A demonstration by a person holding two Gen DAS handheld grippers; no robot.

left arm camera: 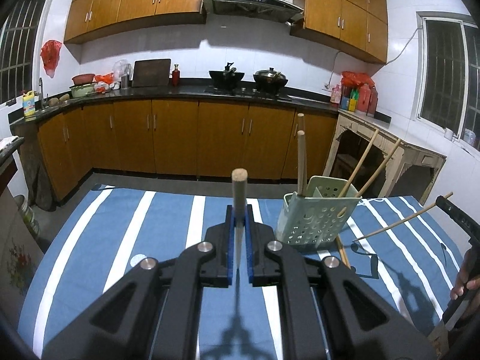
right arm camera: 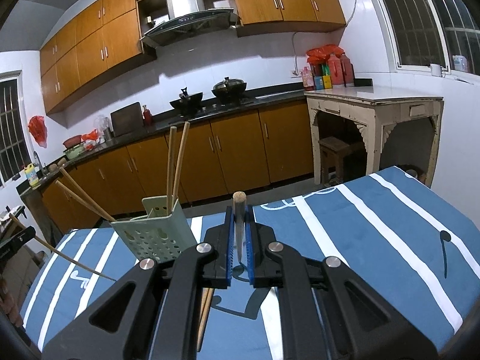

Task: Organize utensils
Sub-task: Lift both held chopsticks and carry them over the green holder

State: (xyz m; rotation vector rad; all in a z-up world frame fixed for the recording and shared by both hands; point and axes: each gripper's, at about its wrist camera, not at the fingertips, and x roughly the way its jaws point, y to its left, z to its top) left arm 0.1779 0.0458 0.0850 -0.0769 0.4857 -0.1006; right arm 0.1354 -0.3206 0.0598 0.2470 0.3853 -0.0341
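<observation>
The green perforated chopstick holder (left arm camera: 312,216) stands on the blue-and-white striped table (left arm camera: 150,225), with four chopsticks already in it: two nearly upright in one compartment, two leaning outward in the other. From the left claw (left arm camera: 239,219) the holder lies ahead and to the right, near but not touching. From the right claw (right arm camera: 239,222) it lies ahead and to the left (right arm camera: 156,231), about as near, so neither arm has a clear advantage.

Each claw is clamped on one chopstick. The left one's chopstick (left arm camera: 239,192) runs along the fingers, blunt end forward and tip back towards the camera; the right one's chopstick (right arm camera: 239,210) is held the same way. In the left view the right claw's chopstick shows as a long thin stick slanting above the table at the right (left arm camera: 402,222).

Two more chopsticks (right arm camera: 205,315) lie loose on the table just beside the holder's base, under the right claw.

Judging from this, each held chopstick must be swung towards upright over the holder's open top before release.
</observation>
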